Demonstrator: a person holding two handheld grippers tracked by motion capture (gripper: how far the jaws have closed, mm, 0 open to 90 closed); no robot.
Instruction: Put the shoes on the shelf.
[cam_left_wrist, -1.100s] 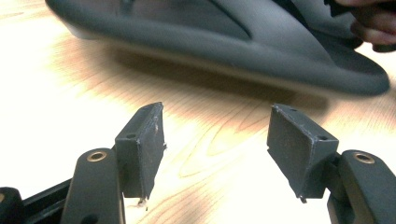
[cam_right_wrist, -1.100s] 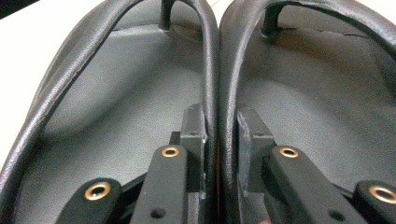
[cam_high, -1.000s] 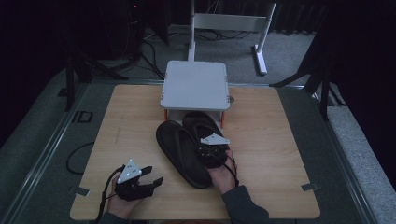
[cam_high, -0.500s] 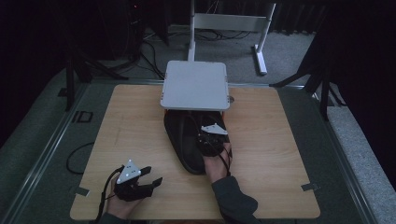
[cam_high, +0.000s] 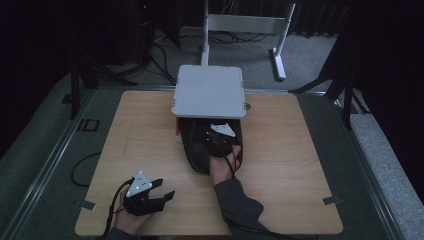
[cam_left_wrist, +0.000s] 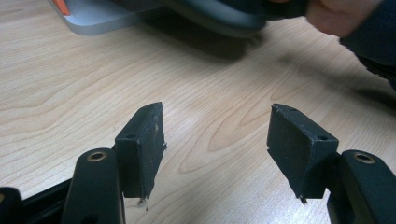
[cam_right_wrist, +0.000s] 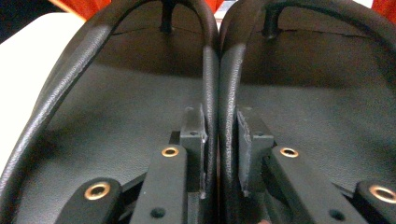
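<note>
A pair of black flip-flops (cam_high: 199, 150) lies side by side on the wooden table (cam_high: 300, 170), its far ends under a white raised platform (cam_high: 209, 90). My right gripper (cam_high: 219, 134) is above them, shut on the two inner straps pressed together. In the right gripper view the pads (cam_right_wrist: 219, 149) pinch the left strap (cam_right_wrist: 210, 74) and the right strap (cam_right_wrist: 229, 74) between them. My left gripper (cam_high: 165, 188) rests at the table's front left, open, with bare wood between its jaws (cam_left_wrist: 219, 149).
The platform stands on the table's far middle, with an orange part (cam_high: 177, 134) at its left foot. A white stand (cam_high: 250, 25) and cables lie on the floor behind. The left gripper view shows a flip-flop sole (cam_left_wrist: 219, 18) and a hand (cam_left_wrist: 336, 16) ahead.
My right gripper has carried the two flip-flops away from the person, toward and partly under the white platform. The left gripper has stayed where it was.
</note>
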